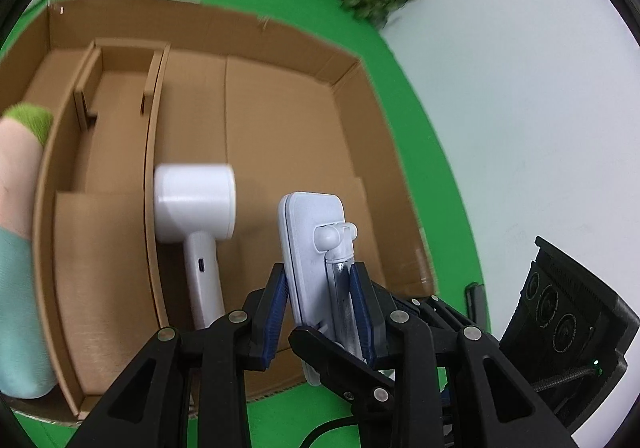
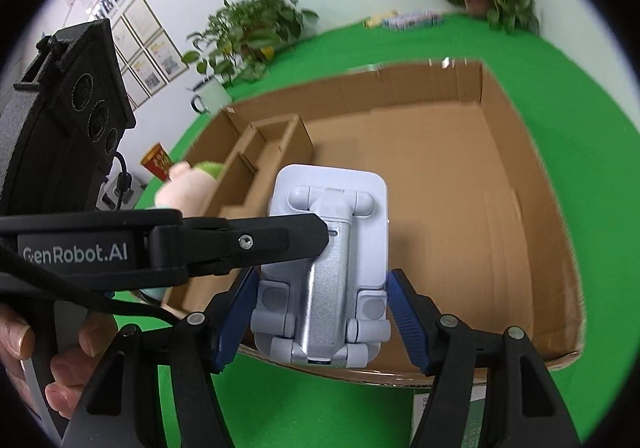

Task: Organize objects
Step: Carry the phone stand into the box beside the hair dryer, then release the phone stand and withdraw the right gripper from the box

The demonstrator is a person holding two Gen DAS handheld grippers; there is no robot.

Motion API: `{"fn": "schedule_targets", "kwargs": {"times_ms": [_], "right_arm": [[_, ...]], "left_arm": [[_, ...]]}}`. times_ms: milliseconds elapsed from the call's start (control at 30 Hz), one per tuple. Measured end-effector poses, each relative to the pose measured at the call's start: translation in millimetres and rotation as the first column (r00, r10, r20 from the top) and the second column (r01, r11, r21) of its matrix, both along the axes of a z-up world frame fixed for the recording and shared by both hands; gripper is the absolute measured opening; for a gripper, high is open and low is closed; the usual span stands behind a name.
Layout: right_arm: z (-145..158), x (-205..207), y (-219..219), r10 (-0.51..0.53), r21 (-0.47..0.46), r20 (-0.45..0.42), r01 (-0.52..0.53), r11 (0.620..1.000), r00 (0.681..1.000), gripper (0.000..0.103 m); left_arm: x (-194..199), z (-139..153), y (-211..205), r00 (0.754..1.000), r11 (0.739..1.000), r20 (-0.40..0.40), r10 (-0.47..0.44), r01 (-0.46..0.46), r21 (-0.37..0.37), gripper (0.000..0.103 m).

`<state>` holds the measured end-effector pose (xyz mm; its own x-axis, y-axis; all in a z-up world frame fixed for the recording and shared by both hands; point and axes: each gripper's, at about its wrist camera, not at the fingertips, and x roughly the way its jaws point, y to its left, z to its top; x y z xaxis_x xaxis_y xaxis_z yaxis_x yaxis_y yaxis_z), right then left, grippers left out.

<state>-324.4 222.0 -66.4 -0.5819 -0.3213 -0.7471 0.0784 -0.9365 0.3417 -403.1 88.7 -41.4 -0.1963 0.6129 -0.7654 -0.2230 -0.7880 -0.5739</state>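
Stand sits clamped between both tools, right across its width, left pinching its arm.

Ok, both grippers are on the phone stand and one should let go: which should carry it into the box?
Right, probably. The right gripper clasps the phone stand across its full width over the cardboard box; the left gripper only pinches its thin side.

I see a white phone stand with a silver arm, brown cardboard box on green cloth, and blue ribbed pads (black gripper frames).
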Motion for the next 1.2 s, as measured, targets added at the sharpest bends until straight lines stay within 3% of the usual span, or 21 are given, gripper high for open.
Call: {"fn": "schedule_targets", "kwargs": {"times_ms": [267,467,633,700,800,867,1033,1067,1100,1200], "right_arm": [[-30,-12,2,0.025,-0.015,0.106,-0.023,1.000,0.994,0.065],[-34,-17,2,0.029,-0.012,0.150,-0.027,1.000,0.988,0.065],[-36,-18,-4,0.038,0.048,0.176,-0.047,0.998,0.984,0.067],[-35,-19,-2,0.034,0.024,0.178,-0.039,0.999,0.984,0.067],[-34,-23,3,0.017,-0.004,0.194,-0.017,1.000,0.981,0.067],[-36,-26,3,0.009,0.025,0.206,-0.015,1.000,0.979,0.067],[-47,-27,-12,-0.001,0.129,0.228,-0.029,0.991,0.974,0.042],[-47,-27,-13,0.005,0.118,0.236,-0.034,0.992,0.972,0.028],[-47,-28,-16,-0.001,0.140,0.245,-0.034,0.990,0.969,0.022],[-47,-29,-20,0.000,0.156,0.249,-0.040,0.987,0.969,0.021]], "left_arm": [[-5,-38,0,0.996,1.000,0.083,0.020,-0.021,0.001,0.029],[-6,-39,-1,0.995,1.000,0.100,0.021,-0.021,0.002,0.027],[6,-22,-19,0.998,0.999,0.045,0.038,-0.039,0.011,0.030],[13,-10,-28,0.999,0.999,0.005,0.040,-0.040,0.002,0.030],[24,1,-42,0.997,0.998,-0.044,0.057,-0.059,-0.037,0.030],[30,4,-50,0.996,0.996,-0.061,0.067,-0.071,-0.060,0.030],[41,-3,-70,0.994,0.993,-0.068,0.081,-0.086,-0.078,0.030],[44,-5,-74,0.994,0.993,-0.068,0.082,-0.088,-0.082,0.030],[46,-5,-76,0.994,0.993,-0.068,0.083,-0.088,-0.084,0.030],[49,-6,-78,0.994,0.993,-0.080,0.076,-0.083,-0.089,0.030]]}}
